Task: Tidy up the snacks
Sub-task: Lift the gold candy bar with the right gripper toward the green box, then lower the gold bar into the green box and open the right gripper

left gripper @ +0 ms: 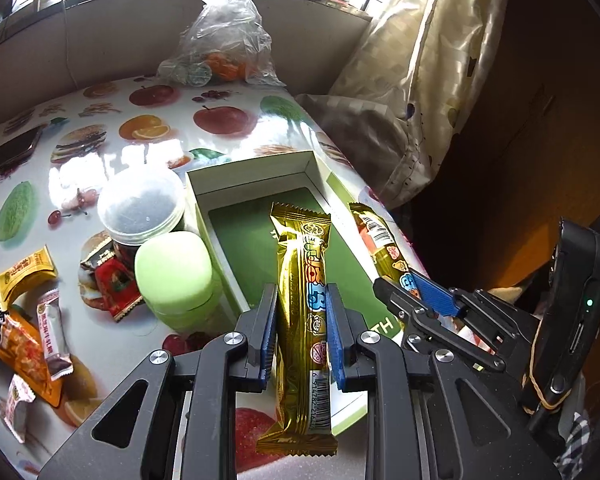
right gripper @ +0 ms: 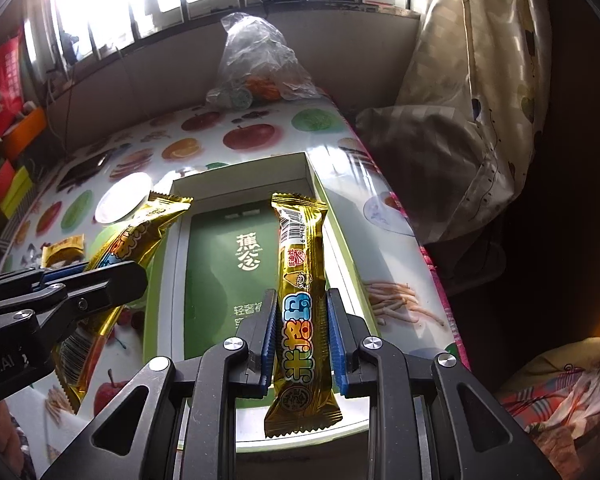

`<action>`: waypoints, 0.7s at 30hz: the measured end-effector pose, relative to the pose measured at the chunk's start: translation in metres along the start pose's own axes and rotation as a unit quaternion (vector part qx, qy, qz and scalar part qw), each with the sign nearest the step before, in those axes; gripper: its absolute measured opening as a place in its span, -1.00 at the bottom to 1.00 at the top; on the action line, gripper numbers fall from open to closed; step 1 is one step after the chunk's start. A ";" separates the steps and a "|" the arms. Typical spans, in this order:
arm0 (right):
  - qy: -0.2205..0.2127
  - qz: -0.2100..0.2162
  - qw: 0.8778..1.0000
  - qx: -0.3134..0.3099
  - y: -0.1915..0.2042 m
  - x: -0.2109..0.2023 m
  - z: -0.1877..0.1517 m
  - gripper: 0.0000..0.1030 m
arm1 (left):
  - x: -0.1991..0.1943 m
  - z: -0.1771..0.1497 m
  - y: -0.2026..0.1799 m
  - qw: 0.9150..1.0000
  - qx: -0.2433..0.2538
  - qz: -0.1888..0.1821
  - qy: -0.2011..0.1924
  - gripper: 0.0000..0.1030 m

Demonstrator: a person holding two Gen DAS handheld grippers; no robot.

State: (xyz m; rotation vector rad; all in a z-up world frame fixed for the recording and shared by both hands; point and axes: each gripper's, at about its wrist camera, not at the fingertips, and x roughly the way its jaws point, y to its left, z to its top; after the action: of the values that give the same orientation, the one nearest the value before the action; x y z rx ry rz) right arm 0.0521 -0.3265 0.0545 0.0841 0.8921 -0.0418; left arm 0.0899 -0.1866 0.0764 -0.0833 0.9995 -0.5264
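My left gripper is shut on a gold snack bar that hangs lengthwise over the white box with a green floor. My right gripper is shut on a second gold snack bar, held above the same box near its right wall. Each gripper shows in the other's view: the right gripper with its bar at the box's right edge, the left gripper with its bar over the box's left edge. Loose snack packets lie on the table at the left.
The fruit-print table carries a clear-lidded jar, a pale green container, a phone and a plastic bag of fruit at the back. A curtain hangs beyond the table's right edge. Coloured boxes stand far left.
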 end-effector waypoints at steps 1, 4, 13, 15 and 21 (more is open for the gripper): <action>0.003 0.001 1.000 0.001 -0.003 0.002 -0.001 -0.57 | 0.005 0.000 -0.001 1.000 0.000 -0.003 0.004 -0.55; 0.009 0.004 1.000 0.001 -0.008 0.009 -0.003 -0.57 | 0.020 0.000 -0.003 1.000 -0.010 -0.005 0.021 -0.55; 0.015 0.009 1.000 -0.010 -0.011 0.023 -0.006 -0.56 | 0.039 -0.004 -0.006 0.999 -0.014 0.004 0.039 -0.54; 0.016 0.007 1.000 -0.013 -0.011 0.025 -0.007 -0.56 | 0.044 -0.005 -0.005 0.999 -0.017 0.007 0.044 -0.54; 0.021 0.010 1.000 -0.014 -0.013 0.029 -0.010 -0.56 | 0.050 -0.006 -0.005 0.998 -0.020 0.008 0.051 -0.54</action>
State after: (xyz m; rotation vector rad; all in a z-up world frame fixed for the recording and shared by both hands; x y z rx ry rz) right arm 0.0618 -0.3387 0.0249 0.0667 0.9336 -0.0093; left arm 0.1044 -0.2131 0.0362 -0.0835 1.1097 -0.5001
